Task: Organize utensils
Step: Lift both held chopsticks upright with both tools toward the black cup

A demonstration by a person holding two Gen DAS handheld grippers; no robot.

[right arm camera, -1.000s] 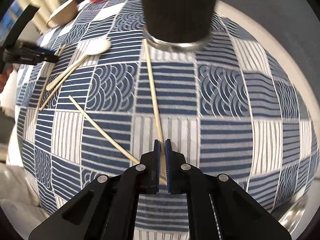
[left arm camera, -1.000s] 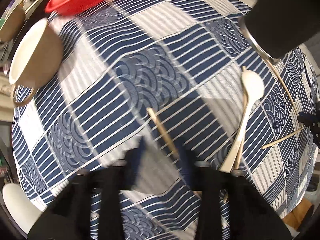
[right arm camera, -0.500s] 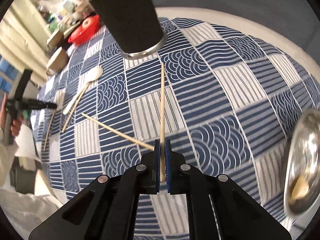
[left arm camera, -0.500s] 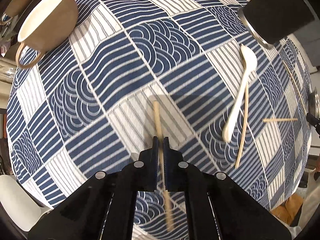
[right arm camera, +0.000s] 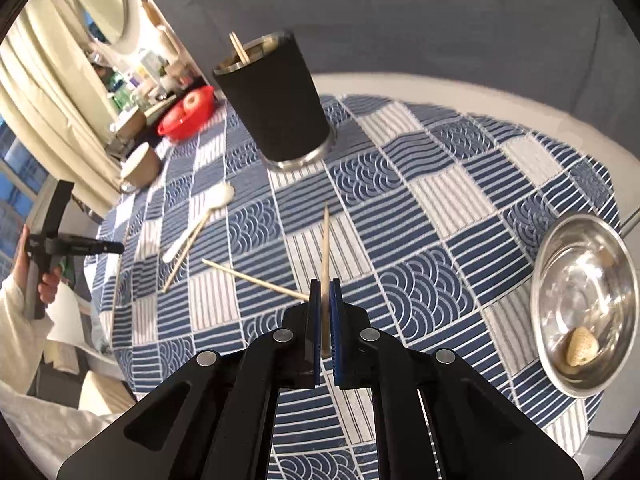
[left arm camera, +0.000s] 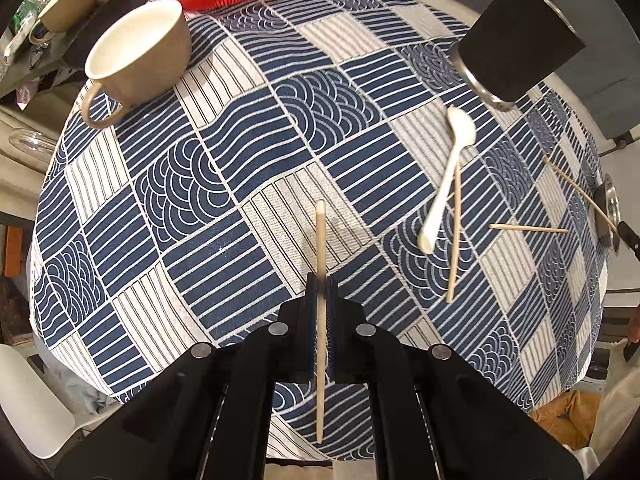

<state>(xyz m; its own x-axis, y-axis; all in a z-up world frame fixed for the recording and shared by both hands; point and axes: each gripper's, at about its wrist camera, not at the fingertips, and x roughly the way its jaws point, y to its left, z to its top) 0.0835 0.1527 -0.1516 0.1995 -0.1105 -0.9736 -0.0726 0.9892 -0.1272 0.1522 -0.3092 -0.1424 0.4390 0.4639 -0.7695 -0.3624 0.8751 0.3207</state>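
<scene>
The left gripper [left arm camera: 320, 300] pinches one wooden chopstick [left arm camera: 320, 240], the right gripper [right arm camera: 326, 304] another [right arm camera: 326, 248], both above the tablecloth [left arm camera: 224, 264]. Near the black cup [right arm camera: 276, 100] (one chopstick inside) lie a white spoon [left arm camera: 448, 176] and loose chopsticks [left arm camera: 454, 236].

spoon [left arm camera: 448, 176] btwn cup [left arm camera: 516, 36] & mug [left arm camera: 136, 52], on tablecloth [left arm camera: 224, 216]

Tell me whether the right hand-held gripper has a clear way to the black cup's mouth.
Probably yes. The right hand-held gripper, shut on a chopstick, faces the black cup with nothing between them; the cup's mouth is open beside the one chopstick already inside.
</scene>
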